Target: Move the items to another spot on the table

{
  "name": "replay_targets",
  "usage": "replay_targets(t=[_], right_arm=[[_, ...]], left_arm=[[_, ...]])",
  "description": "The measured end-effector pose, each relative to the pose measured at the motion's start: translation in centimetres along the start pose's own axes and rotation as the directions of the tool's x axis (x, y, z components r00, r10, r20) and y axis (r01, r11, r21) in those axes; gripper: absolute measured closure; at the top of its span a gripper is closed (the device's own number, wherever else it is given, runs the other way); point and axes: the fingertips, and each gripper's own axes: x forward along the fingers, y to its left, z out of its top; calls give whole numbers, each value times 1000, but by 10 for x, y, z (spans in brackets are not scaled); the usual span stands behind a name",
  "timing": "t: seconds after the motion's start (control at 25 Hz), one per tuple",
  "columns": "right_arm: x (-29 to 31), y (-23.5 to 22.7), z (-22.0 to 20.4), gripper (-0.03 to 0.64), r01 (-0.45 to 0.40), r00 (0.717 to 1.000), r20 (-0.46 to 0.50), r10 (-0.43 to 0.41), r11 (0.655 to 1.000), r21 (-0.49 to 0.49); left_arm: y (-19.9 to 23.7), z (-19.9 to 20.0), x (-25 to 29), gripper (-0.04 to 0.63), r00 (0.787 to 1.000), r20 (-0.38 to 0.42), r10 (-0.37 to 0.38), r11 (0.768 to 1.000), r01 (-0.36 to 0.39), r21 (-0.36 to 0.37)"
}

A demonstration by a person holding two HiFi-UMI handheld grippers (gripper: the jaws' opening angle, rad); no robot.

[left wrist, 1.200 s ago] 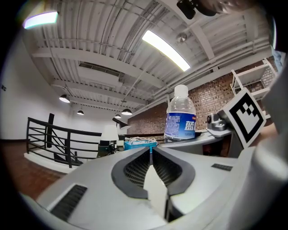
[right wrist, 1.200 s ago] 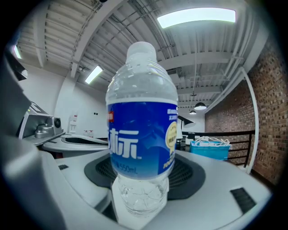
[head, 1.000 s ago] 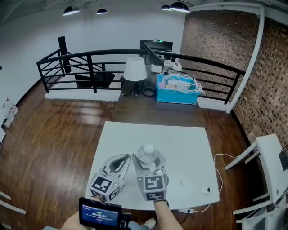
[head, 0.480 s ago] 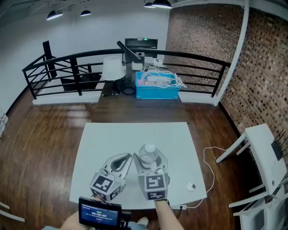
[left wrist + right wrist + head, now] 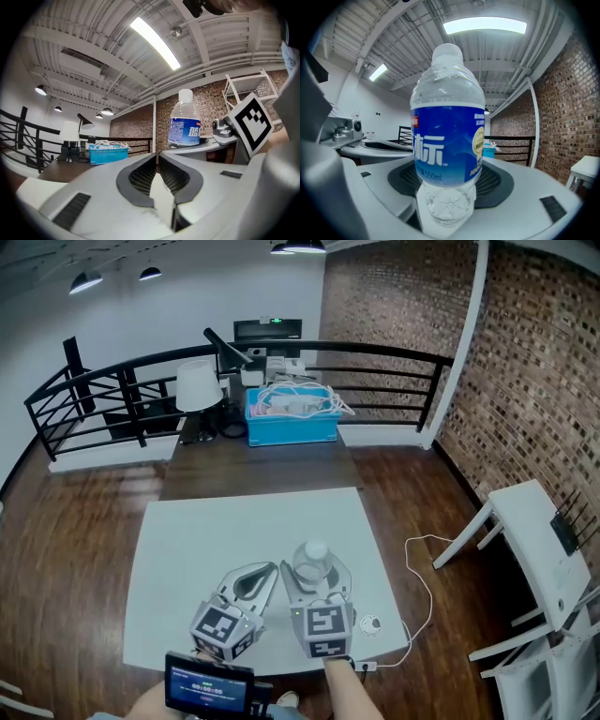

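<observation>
A clear water bottle (image 5: 313, 559) with a blue label and a white cap stands upright between the jaws of my right gripper (image 5: 313, 574), which is shut on it above the near right part of the white table (image 5: 206, 540). In the right gripper view the bottle (image 5: 447, 126) fills the middle, its base sitting between the jaws of the right gripper (image 5: 447, 180). My left gripper (image 5: 268, 567) hovers just to the left, shut and empty. In the left gripper view its jaws meet (image 5: 157, 158), with the bottle (image 5: 186, 123) beyond on the right.
A small round thing (image 5: 372, 623) lies on the table by its near right corner. Beyond the table stands a dark table (image 5: 253, 470) with a blue box of cables (image 5: 291, 418) and a white lamp (image 5: 198, 385). A white rack (image 5: 534, 540) stands to the right. A cable (image 5: 417, 563) trails on the floor.
Both grippers and the bottle have shifted to the right over the table, closer to the small round thing. The jaws have not changed.
</observation>
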Motion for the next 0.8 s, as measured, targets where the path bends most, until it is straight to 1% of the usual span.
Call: replay_targets(t=[0.16, 0.32, 0.48, 0.8], right_arm=[[-13, -28, -9, 331, 38, 999, -9, -38, 999, 3], [-28, -57, -19, 331, 79, 997, -23, -78, 997, 5], [-41, -85, -28, 331, 120, 992, -34, -120, 993, 10], [-57, -122, -41, 331, 174, 983, -54, -173, 985, 17]], left_arm=[[-30, 2, 20, 574, 998, -5, -56, 998, 56, -25], [-50, -7, 40, 574, 996, 4, -85, 996, 85, -16], [-80, -7, 59, 574, 990, -3, -142, 989, 142, -32], [-102, -15, 87, 574, 984, 13, -175, 984, 176, -31]])
